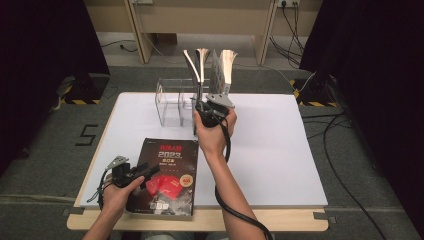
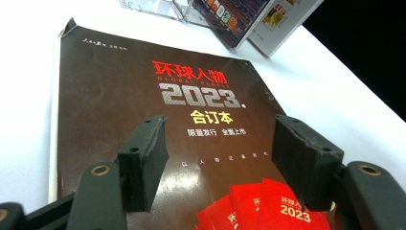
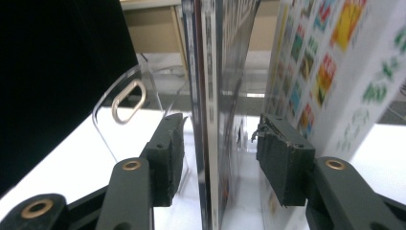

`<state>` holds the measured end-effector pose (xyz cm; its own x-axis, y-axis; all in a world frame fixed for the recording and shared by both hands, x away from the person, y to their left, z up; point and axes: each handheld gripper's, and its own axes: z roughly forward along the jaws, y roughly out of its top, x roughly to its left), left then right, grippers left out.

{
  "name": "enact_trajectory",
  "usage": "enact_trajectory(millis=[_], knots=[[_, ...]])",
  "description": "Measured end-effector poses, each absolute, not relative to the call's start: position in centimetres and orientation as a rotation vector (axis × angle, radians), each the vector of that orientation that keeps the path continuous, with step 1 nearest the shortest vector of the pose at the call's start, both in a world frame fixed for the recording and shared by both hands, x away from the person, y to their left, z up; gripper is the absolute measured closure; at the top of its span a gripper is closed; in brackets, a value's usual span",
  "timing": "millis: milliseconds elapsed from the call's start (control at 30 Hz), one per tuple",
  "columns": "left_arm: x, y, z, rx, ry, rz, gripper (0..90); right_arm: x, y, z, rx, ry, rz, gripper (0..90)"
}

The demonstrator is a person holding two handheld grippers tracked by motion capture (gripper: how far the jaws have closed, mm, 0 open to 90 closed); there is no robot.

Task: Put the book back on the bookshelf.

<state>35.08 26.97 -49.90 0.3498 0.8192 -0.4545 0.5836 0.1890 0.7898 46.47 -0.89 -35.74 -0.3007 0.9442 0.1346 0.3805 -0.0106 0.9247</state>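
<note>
Straddling the spine of an upright book [image 3: 210, 120], the right gripper [image 3: 218, 153] stood spread, its pads clear of the covers; this the right gripper view showed, while the high view placed that book [image 1: 196, 67] in the clear rack [image 1: 172, 100] at the table's [image 1: 280, 150] far side. The left gripper [image 2: 220, 158] hung released above a dark magazine [image 2: 143, 96] lying flat near the front edge, its red "2023" title legible in the left gripper view.
</note>
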Motion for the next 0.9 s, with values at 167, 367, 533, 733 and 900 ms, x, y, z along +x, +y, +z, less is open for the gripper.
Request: enact_trajectory(millis=[167,367,533,733,900], knots=[[35.1,27.1,-49.8,1.501,1.334,0.274,36.0,45.6,-1.4,-37.0,1.408,1.753,1.311,52.4],[35.2,27.4,-49.6,1.511,1.347,0.300,35.9,44.9,-2.3,-38.6,1.472,1.816,1.306,52.6],[35.2,27.8,-49.5,1.531,1.365,0.339,35.9,44.1,-2.8,-40.0,1.512,1.882,1.285,53.0],[35.4,28.1,-49.5,1.548,1.391,0.354,33.7,43.1,-3.3,-41.6,1.558,1.961,1.262,53.0],[35.5,28.4,-49.5,1.566,1.409,0.381,33.1,42.6,-3.5,-42.9,1.596,2.002,1.244,53.2]])
